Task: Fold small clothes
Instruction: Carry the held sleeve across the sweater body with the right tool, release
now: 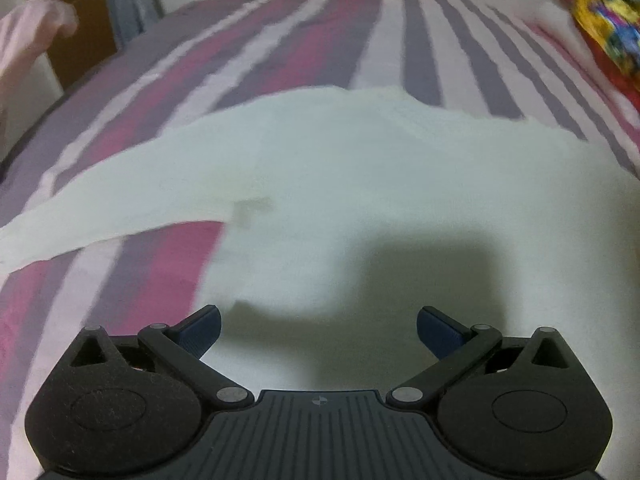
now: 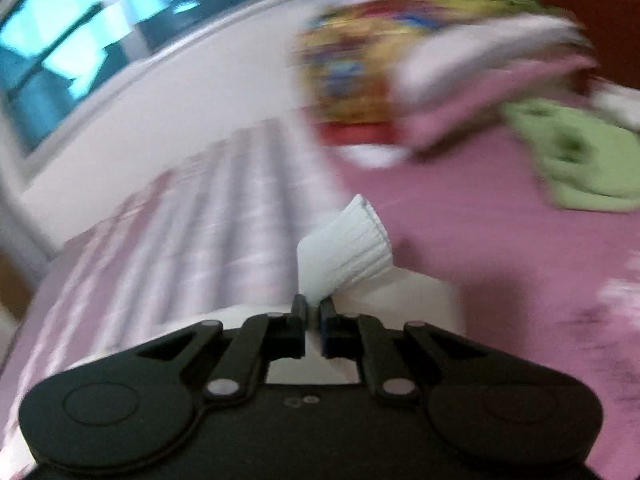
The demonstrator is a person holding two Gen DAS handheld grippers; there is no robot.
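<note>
A white garment [image 1: 360,184] lies spread on the striped bed sheet [image 1: 280,40], one sleeve reaching out to the left. My left gripper [image 1: 318,330] is open and empty just above the garment's near part, casting a shadow on it. In the right wrist view my right gripper [image 2: 313,312] is shut on a ribbed white cuff or hem of the garment [image 2: 352,244], which sticks up past the fingertips. The view is blurred by motion.
A colourful folded cloth [image 1: 600,16] lies at the bed's far right; it also shows in the right wrist view [image 2: 360,72]. A green cloth [image 2: 580,160] lies at the right. A pink cloth [image 1: 28,48] hangs at the far left near a wooden panel.
</note>
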